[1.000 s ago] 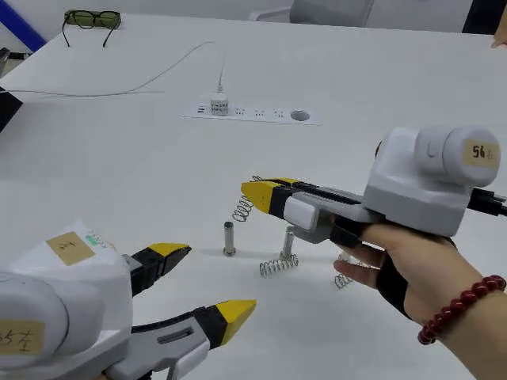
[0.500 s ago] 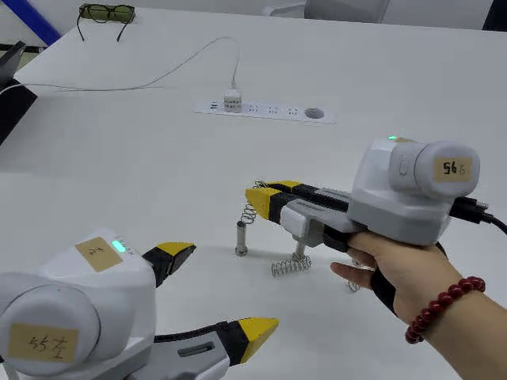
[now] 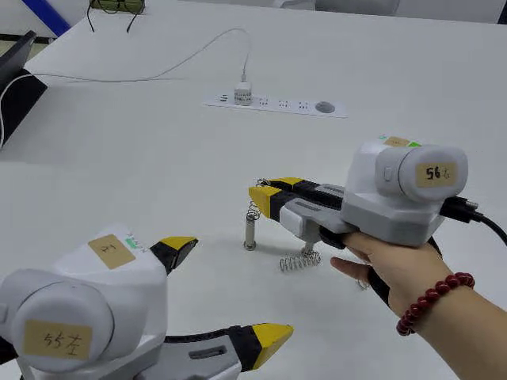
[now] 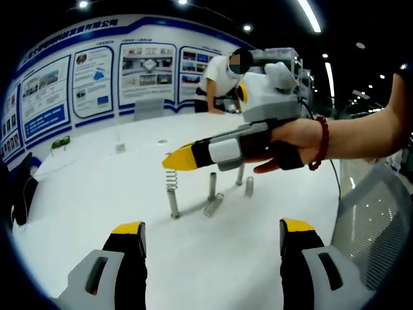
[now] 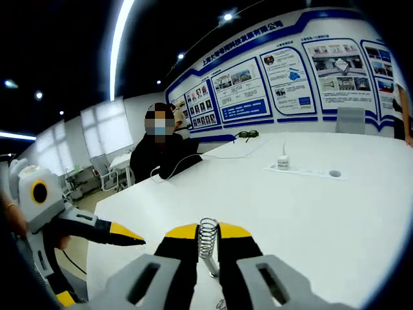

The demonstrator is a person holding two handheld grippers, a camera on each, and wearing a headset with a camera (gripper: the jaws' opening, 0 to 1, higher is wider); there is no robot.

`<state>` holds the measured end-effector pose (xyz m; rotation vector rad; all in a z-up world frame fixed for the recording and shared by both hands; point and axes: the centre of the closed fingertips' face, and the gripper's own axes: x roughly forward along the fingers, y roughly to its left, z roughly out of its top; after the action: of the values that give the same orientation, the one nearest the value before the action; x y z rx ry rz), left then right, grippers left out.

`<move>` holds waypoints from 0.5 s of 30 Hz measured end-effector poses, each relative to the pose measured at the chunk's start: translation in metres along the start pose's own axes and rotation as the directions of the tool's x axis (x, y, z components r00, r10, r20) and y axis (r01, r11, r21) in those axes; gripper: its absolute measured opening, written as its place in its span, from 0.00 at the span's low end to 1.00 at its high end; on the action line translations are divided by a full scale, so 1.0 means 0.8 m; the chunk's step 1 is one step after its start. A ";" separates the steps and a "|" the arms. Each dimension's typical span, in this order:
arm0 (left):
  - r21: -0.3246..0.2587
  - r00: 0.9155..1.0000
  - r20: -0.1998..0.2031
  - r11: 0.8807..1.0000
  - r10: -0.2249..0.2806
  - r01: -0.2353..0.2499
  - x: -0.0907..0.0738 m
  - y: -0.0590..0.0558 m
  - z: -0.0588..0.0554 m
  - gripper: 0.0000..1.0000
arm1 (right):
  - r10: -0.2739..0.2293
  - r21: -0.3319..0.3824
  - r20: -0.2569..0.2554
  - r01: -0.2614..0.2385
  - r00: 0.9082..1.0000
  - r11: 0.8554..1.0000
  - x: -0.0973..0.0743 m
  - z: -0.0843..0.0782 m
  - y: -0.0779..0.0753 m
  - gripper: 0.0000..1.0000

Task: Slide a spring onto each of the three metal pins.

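My right gripper (image 3: 264, 198) is shut on a small wire spring (image 3: 253, 210), holding it upright right over the leftmost metal pin (image 3: 250, 234); the spring's lower end meets the pin's top. In the right gripper view the spring (image 5: 208, 237) sits between the shut yellow tips, with the pin (image 5: 211, 267) below. A second spring (image 3: 299, 260) lies on the white table. In the left gripper view two more pins (image 4: 212, 186) (image 4: 240, 174) stand behind the loose spring (image 4: 211, 205). My left gripper (image 3: 226, 293) hovers open at the near left, empty.
A white power strip (image 3: 277, 104) with a plugged charger (image 3: 243, 93) and cable lies further back. Glasses (image 3: 117, 5) rest at the far edge. A dark object (image 3: 14, 87) is at the left edge. A seated person (image 5: 158, 155) is at the table's end.
The right gripper has carried the spring from beside the leftmost pin to directly above it. The left gripper has stayed open in about the same place; the head camera has shifted.
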<state>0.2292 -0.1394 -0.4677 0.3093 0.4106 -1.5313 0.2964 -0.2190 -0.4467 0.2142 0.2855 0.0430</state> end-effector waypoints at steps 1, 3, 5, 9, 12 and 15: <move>-0.002 1.000 -0.001 1.000 -0.001 0.001 0.000 0.000 -0.001 0.87 | -0.001 -0.010 -0.005 0.001 1.000 1.000 0.001 -0.002 0.000 0.12; -0.003 1.000 -0.005 1.000 -0.002 0.002 0.001 -0.001 -0.002 0.88 | 0.000 -0.022 -0.009 0.000 1.000 1.000 0.002 -0.004 0.001 0.12; -0.004 1.000 -0.007 1.000 -0.003 0.003 0.001 -0.001 -0.002 0.88 | -0.001 -0.039 -0.019 0.000 1.000 0.999 0.004 -0.007 0.002 0.12; -0.003 1.000 -0.010 1.000 -0.005 0.005 0.001 -0.002 -0.003 0.88 | 0.001 -0.078 -0.035 -0.003 0.999 0.997 0.005 -0.012 0.005 0.12; -0.004 1.000 -0.012 1.000 -0.006 0.006 0.001 -0.002 -0.003 0.88 | 0.003 -0.105 -0.037 -0.007 0.999 0.994 0.006 -0.012 0.006 0.12; -0.004 1.000 -0.015 1.000 -0.004 0.004 0.001 -0.002 -0.004 0.88 | 0.001 -0.132 -0.052 -0.008 0.999 0.991 0.007 -0.016 0.007 0.12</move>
<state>0.2272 -0.1387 -0.4710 0.3166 0.4264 -1.5329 0.2981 -0.2102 -0.4587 0.0824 0.3328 0.0716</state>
